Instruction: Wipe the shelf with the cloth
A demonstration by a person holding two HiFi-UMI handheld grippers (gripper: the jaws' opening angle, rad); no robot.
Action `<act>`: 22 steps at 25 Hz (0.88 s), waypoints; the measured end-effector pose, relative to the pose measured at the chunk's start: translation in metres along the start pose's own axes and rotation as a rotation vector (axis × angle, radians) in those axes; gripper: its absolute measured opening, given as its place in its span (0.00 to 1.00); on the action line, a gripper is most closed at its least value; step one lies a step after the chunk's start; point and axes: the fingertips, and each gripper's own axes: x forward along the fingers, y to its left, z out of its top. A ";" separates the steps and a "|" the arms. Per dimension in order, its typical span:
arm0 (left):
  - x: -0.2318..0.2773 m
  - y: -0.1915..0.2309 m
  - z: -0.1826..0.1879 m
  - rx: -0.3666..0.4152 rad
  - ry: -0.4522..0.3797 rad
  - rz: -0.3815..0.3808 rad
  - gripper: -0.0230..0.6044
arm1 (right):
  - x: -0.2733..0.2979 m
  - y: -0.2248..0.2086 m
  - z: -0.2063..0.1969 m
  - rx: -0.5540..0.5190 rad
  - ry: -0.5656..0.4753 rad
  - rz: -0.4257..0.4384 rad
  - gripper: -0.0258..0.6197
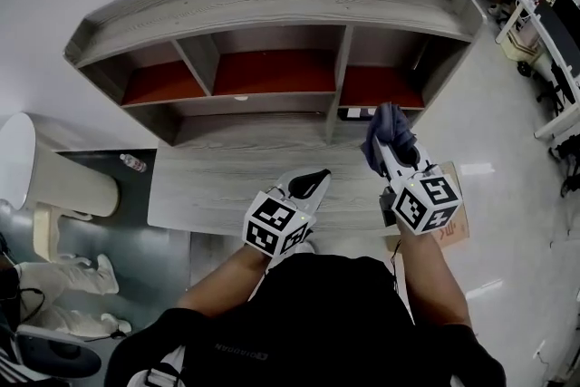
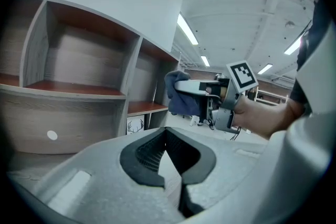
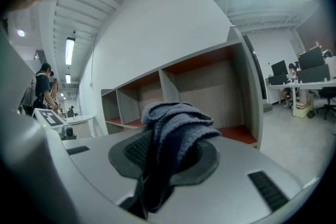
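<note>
The shelf (image 1: 272, 0) is a grey wood unit with three red-floored compartments above a desk top (image 1: 217, 181). In front of the right compartment (image 1: 381, 88), above the desk's right end, my right gripper (image 1: 383, 143) is shut on a dark blue cloth (image 1: 388, 124). In the right gripper view the cloth (image 3: 176, 123) bunches out over the jaws of the right gripper (image 3: 169, 150). My left gripper (image 1: 314, 180) hovers over the desk's middle, shut and holding nothing. The left gripper view shows the left gripper (image 2: 167, 136) with jaws together, and beyond it the cloth (image 2: 181, 96) in the right gripper (image 2: 198, 87).
A small deer picture (image 2: 135, 126) stands under the right compartment. A bottle (image 1: 132, 162) and a white rounded object (image 1: 32, 163) lie left of the desk. A cardboard box (image 1: 455, 229) sits at the right. Office desks with monitors (image 1: 544, 9) stand far right.
</note>
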 end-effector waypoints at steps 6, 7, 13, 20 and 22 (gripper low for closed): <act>0.004 -0.010 0.004 -0.027 -0.022 0.062 0.05 | -0.046 -0.001 -0.027 -0.014 0.040 0.047 0.19; 0.004 -0.014 0.005 -0.039 -0.029 0.074 0.05 | -0.055 -0.001 -0.033 -0.016 0.055 0.058 0.19; 0.008 -0.055 0.003 -0.043 -0.052 0.132 0.05 | -0.098 -0.009 -0.065 0.048 0.112 0.137 0.18; 0.013 -0.117 -0.009 -0.057 -0.054 0.164 0.05 | -0.155 -0.008 -0.078 0.018 0.138 0.224 0.18; 0.013 -0.133 -0.012 -0.061 -0.057 0.172 0.05 | -0.169 -0.008 -0.083 0.028 0.149 0.253 0.18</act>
